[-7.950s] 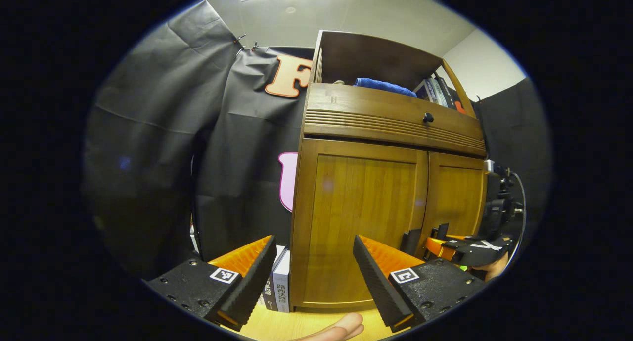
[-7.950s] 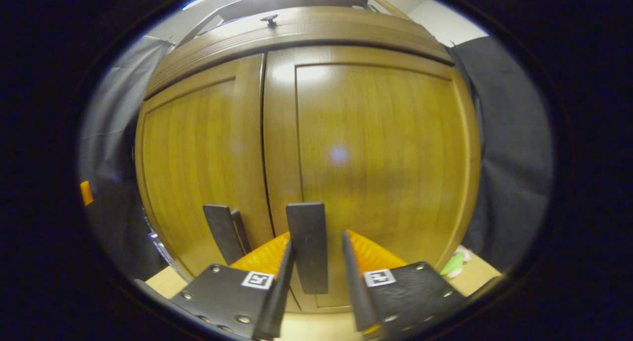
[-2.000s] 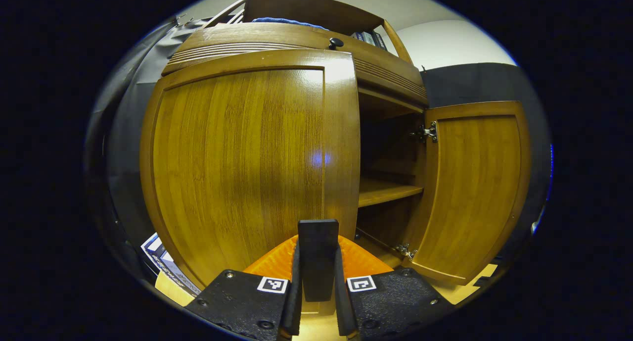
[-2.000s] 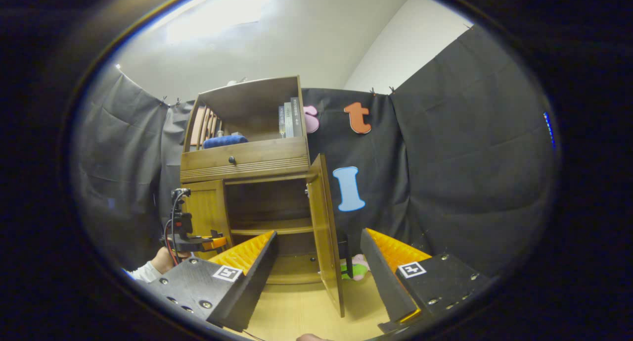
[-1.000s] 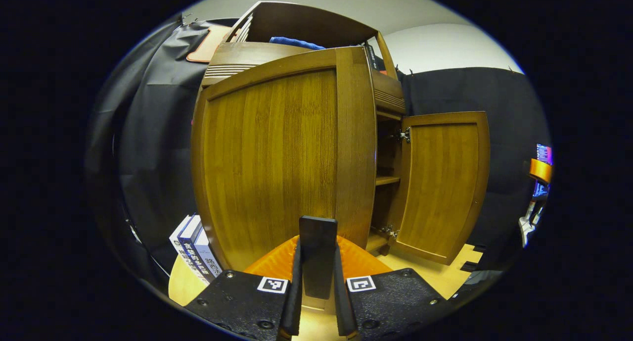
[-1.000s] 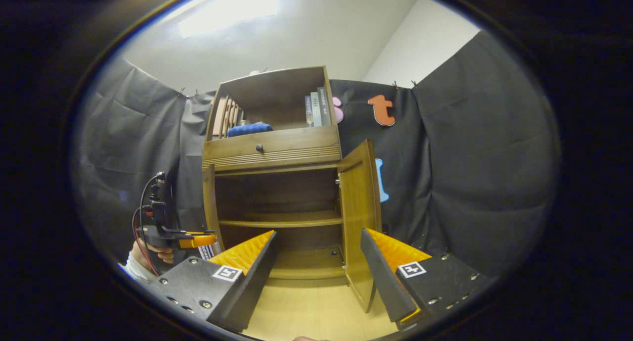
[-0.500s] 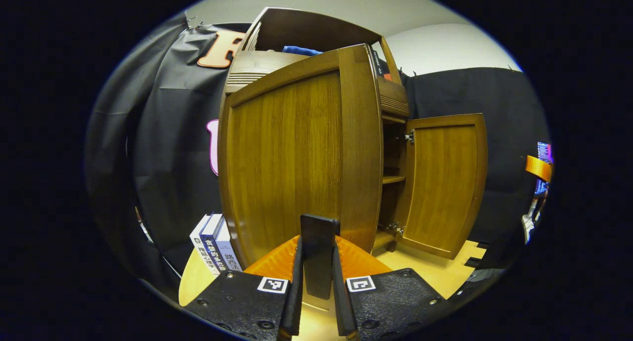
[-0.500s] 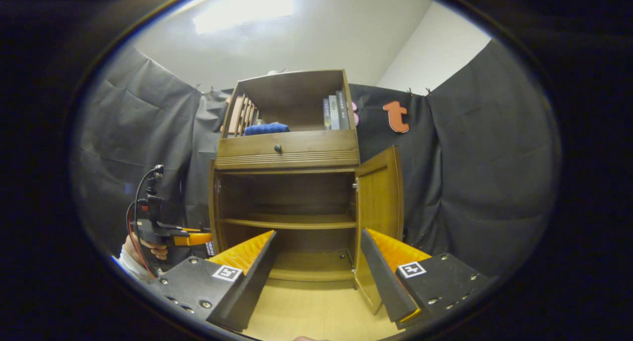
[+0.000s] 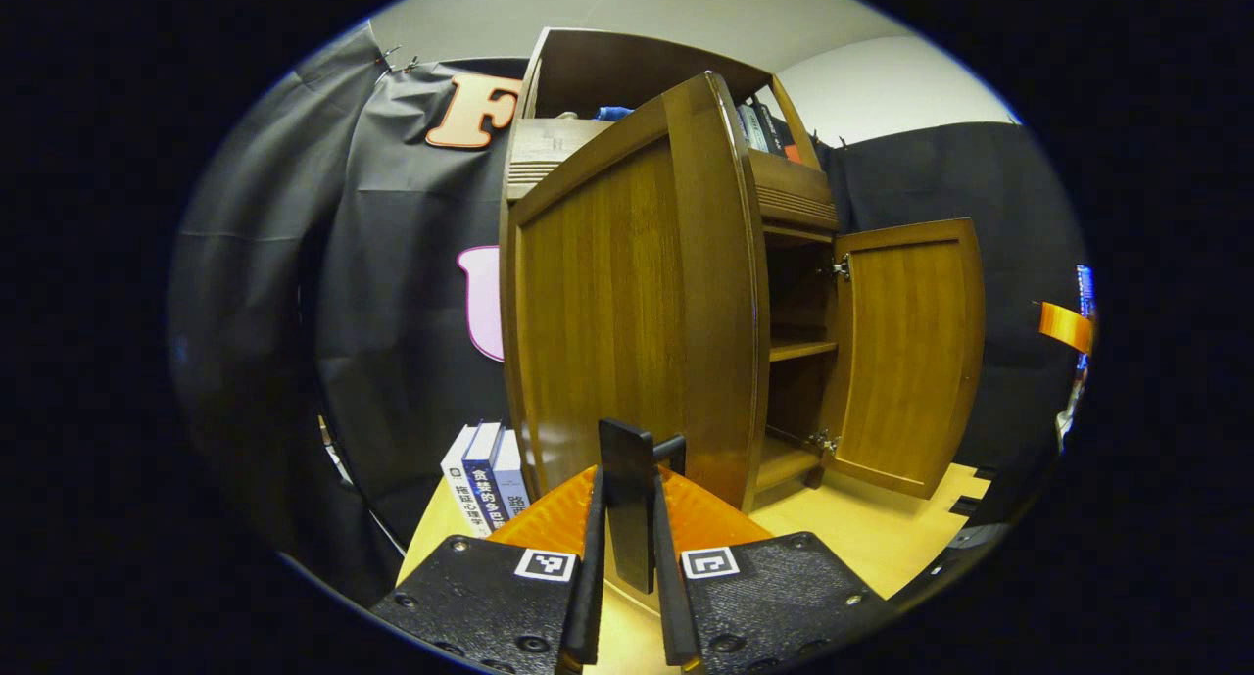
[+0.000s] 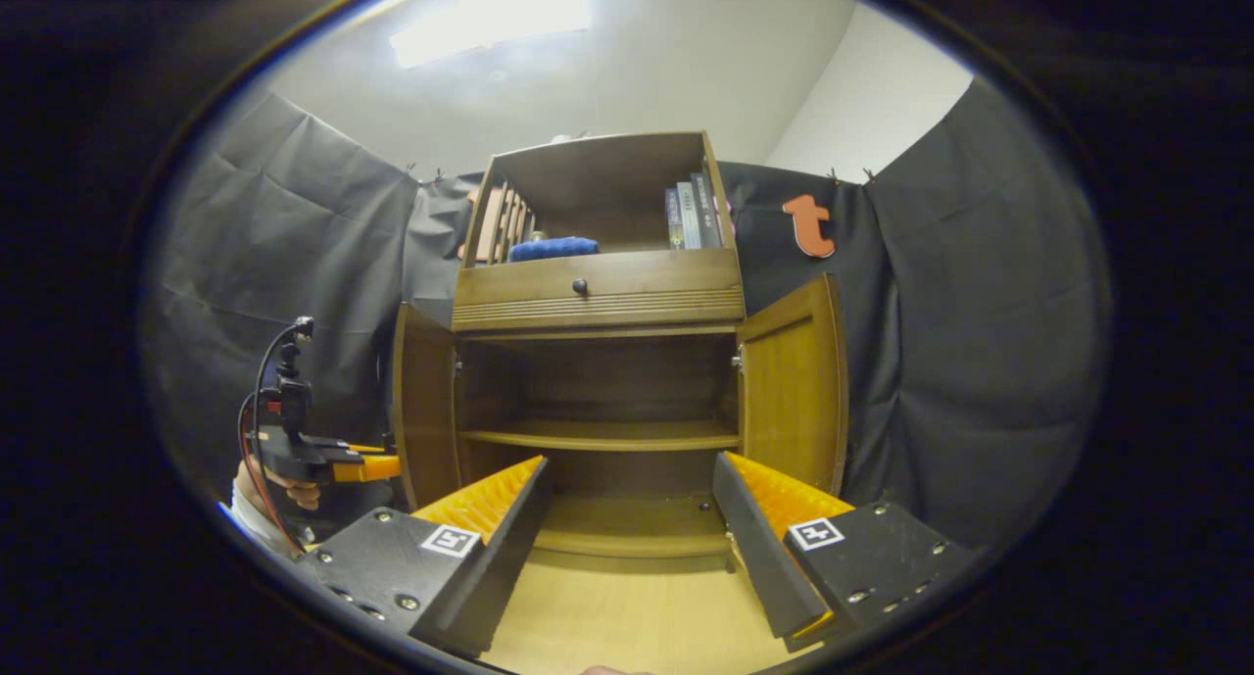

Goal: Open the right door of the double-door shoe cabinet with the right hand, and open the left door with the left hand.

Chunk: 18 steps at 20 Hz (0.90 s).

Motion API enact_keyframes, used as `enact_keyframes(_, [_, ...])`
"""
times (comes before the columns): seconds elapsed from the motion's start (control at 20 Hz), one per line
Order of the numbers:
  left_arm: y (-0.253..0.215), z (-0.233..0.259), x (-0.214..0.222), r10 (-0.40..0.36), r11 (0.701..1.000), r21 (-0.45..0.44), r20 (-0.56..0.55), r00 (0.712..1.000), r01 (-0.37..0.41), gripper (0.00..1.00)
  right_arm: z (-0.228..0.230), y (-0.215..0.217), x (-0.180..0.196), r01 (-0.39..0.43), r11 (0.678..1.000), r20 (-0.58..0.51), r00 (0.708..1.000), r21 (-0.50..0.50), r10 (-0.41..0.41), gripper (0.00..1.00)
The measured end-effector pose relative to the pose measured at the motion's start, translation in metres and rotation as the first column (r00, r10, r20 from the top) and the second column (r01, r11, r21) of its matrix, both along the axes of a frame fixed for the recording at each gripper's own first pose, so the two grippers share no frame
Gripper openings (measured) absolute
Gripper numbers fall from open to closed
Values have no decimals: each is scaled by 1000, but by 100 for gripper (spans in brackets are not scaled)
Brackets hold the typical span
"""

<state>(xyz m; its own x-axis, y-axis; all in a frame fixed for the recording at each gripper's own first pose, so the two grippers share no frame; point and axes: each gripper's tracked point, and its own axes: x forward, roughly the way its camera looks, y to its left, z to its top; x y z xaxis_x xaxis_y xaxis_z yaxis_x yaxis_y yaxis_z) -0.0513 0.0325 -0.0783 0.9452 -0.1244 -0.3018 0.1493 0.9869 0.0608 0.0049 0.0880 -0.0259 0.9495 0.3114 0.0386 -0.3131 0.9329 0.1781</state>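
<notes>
right gripper view: shoe cabinet [image 10: 598,293] doors both wide, right claw [image 10: 632,518] agape, left claw [image 9: 627,557] clamping door handle [image 9: 627,513]

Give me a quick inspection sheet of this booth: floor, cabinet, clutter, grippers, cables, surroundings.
Surface: pale wood floor, bare in front of the cabinet.
Job's things: shoe cabinet; right door and left door both swung open; inner shelf holds nothing seen.
Clutter: books standing on the floor beside the cabinet; blue cloth and more books on the top shelf.
Grippers: left gripper shut on the left door's black handle; right gripper open, away from the cabinet.
Cables: red and black leads on the left gripper.
Surroundings: black cloth walls, ceiling light.
</notes>
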Motion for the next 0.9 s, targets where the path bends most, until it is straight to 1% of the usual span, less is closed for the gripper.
enact_keyframes(0.05, [5,0,-2,9,1000,5,-1,1000,-9,25,-1,3,1,-5,1000,-2,1000,2,5,99])
enact_keyframes(0.1, [10,1,-5,16,1000,12,1,1000,-16,25,-2,5,1,-10,1000,-4,1000,4,10,94])
enact_keyframes(0.15, [16,3,-5,27,999,18,3,1000,-27,25,-1,5,4,-15,1000,-5,1000,6,15,94])
enact_keyframes(0.2, [21,5,-8,38,999,20,7,999,-38,25,-1,6,4,-18,1000,-6,1000,6,18,99])
enact_keyframes(0.5, [54,14,-17,99,994,48,32,995,-101,25,-6,22,5,-40,999,-16,999,12,40,99])
enact_keyframes(0.55, [61,19,-18,108,992,55,43,993,-110,17,-6,26,6,-44,999,-19,999,11,44,99])
enact_keyframes(0.6, [66,20,-19,112,992,56,46,993,-114,14,-7,29,7,-48,999,-21,999,10,48,99])
enact_keyframes(0.65, [69,20,-21,113,992,48,39,993,-114,13,-9,32,7,-52,999,-23,998,9,52,99])
enact_keyframes(0.7, [73,20,-22,114,992,41,39,993,-116,18,-10,34,7,-54,999,-25,998,8,54,99])
enact_keyframes(0.9, [98,23,-25,147,988,48,42,988,-149,18,-11,39,11,-55,998,-34,998,14,56,99])
